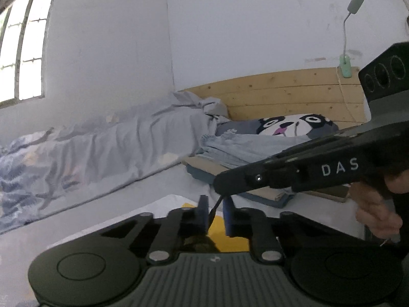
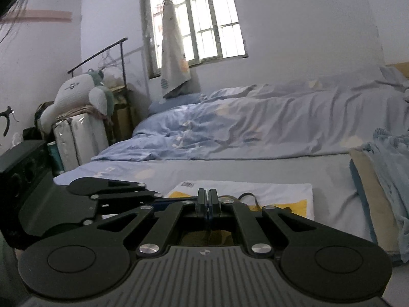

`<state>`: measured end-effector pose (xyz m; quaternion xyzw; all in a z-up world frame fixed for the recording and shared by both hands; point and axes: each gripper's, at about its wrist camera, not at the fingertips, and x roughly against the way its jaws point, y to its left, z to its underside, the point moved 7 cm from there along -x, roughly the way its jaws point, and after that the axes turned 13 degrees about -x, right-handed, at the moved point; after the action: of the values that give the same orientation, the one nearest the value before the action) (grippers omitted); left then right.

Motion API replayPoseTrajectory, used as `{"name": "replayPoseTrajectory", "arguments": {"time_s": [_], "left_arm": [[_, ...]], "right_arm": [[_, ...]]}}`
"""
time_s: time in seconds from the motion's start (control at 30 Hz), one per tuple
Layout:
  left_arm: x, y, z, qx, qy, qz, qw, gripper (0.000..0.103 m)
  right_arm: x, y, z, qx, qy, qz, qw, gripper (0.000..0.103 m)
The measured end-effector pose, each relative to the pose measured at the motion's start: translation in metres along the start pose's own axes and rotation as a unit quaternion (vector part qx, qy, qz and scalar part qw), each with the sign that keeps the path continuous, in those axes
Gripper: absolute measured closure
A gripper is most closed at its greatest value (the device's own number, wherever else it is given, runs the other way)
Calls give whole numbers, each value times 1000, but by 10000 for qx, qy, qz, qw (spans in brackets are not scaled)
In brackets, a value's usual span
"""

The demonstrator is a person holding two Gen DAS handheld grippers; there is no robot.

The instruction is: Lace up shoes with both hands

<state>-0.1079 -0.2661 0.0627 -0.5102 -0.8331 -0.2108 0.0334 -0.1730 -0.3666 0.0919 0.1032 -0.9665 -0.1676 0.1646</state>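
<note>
Both grippers work above a white-and-yellow bag [image 2: 281,192] on the bed [image 2: 230,171]. The right gripper [image 2: 207,199] is fully closed, with a dark lace [image 2: 249,196] looping beside it; whether it grips the lace I cannot tell. The left gripper [image 1: 215,215] has a narrow gap around a lace strand, pads apparently not pressing. No shoe shows, so progress cannot be judged.

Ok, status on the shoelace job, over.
Right claw shut on the lace. Left claw open, lace running between its pads. Shoe not clearly in view. Nothing in the way.
</note>
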Motion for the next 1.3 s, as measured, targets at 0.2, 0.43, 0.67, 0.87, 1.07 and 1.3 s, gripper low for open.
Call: {"name": "replayPoseTrajectory", "arguments": {"time_s": [0.2,0.43,0.67,0.87,1.07,1.3], "left_arm": [[-4,12,5,732,-79,318,9968,101],[1,73,30,3274,-598,672,9406,103],[4,99,46,4444,-1013,1129,8829,103],[1,91,46,4389,-961,1452,8815,103],[3,84,44,4303,-980,1650,8821,103],[8,84,45,4402,-1025,1644,8767,103]], "right_arm": [[1,0,1,39,-68,-6,10000,101],[2,-5,-3,84,-215,236,9995,99],[-5,8,4,467,-125,291,9984,69],[-8,22,8,869,-168,268,9957,68],[-13,31,18,1147,-76,254,9930,96],[-13,32,20,1194,-77,250,9925,99]]}}
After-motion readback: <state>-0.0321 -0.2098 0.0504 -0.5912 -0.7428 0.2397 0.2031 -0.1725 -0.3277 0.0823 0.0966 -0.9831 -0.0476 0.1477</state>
